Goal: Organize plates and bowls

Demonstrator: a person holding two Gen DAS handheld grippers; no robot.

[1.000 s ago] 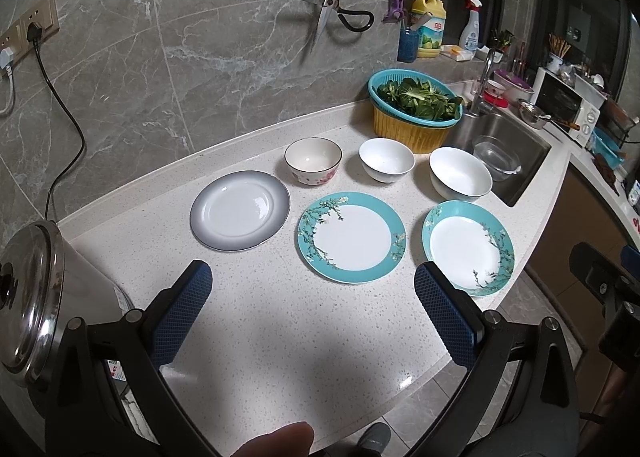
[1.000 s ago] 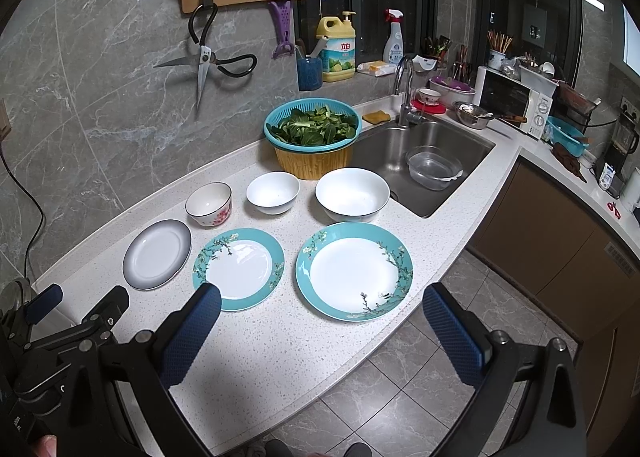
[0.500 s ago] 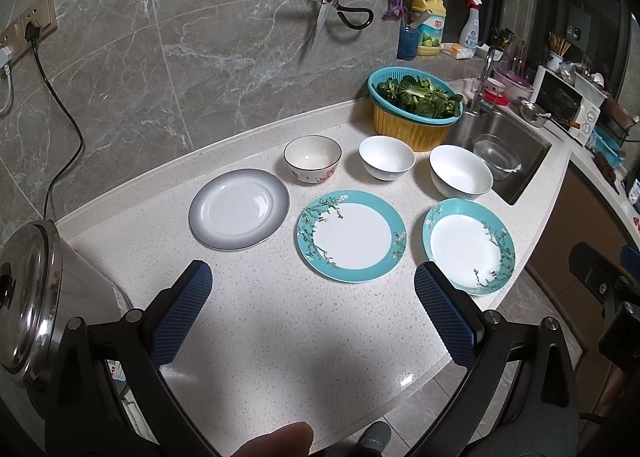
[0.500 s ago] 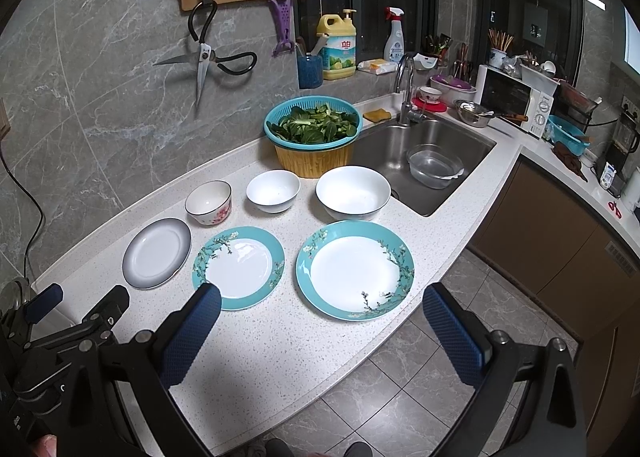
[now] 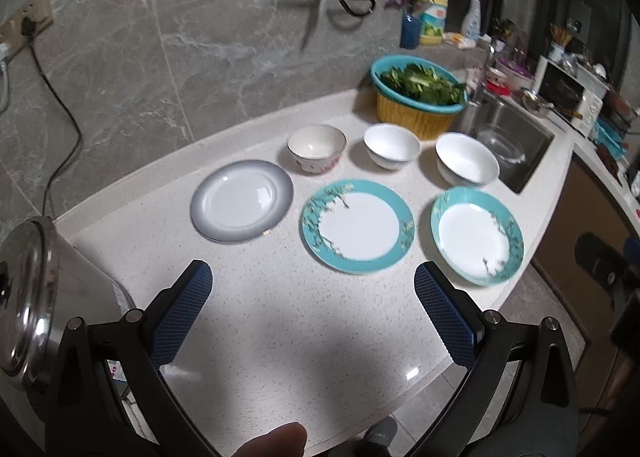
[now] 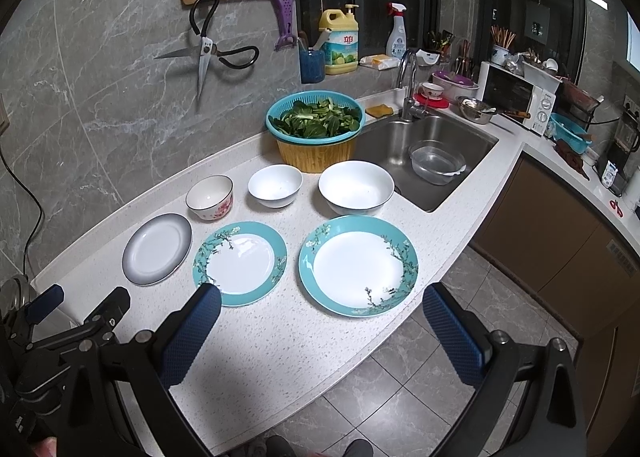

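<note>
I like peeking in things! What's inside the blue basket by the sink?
The blue basket is full of green leafy vegetables. It sits inside a yellow basket. The leaves cover its bottom, so anything underneath them can't be seen.

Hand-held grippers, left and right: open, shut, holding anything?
Left hand-held gripper: open, holding nothing, above the countertop.
Right hand-held gripper: open, holding nothing.

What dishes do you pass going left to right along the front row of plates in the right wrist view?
Grey-rimmed plate → smaller teal floral plate → larger teal floral plate, all lying flat and apart on the counter.
</note>
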